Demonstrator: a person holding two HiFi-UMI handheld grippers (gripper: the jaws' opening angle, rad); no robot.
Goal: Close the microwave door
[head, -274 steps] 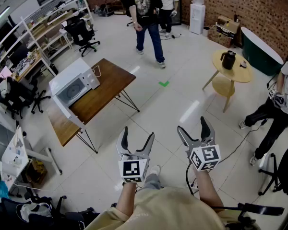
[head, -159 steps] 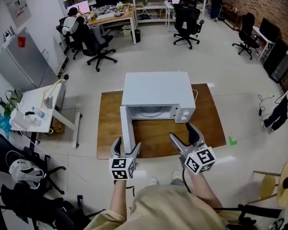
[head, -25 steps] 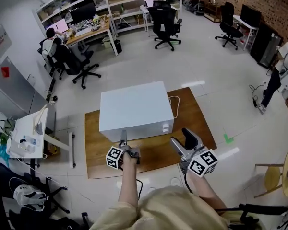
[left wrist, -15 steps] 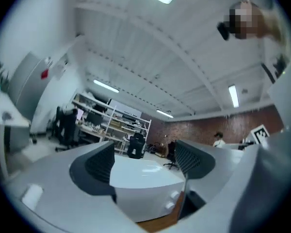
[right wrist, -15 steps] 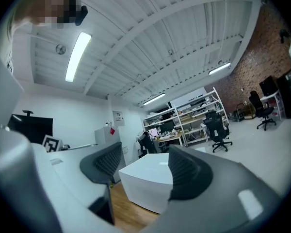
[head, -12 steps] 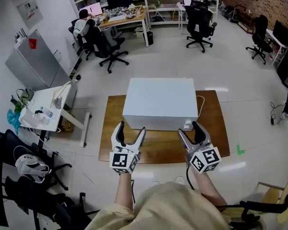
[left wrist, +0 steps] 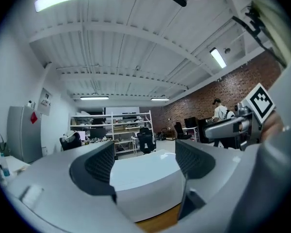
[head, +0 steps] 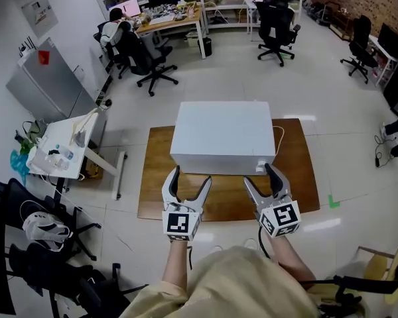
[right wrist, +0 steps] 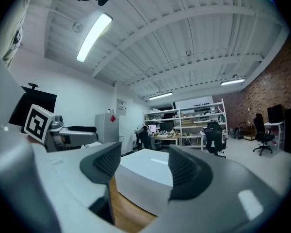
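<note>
The white microwave sits on the wooden table with its door flat against its front. My left gripper hovers over the table's near edge, just short of the microwave's left front, open and holding nothing. To its right my right gripper is level with it near the microwave's right front corner, jaws apart and empty too. The microwave shows through the gap in the left gripper view. It shows the same way in the right gripper view, microwave between the jaws.
A white side table with small items stands left of the wooden table. A grey cabinet is behind it. Office chairs, a desk and shelves fill the far side. A black chair stands at my near left.
The door, open several seconds ago, is shut. Over the last second my left gripper came away from the microwave's front, rose and rolled upright. The right gripper barely shifted.
</note>
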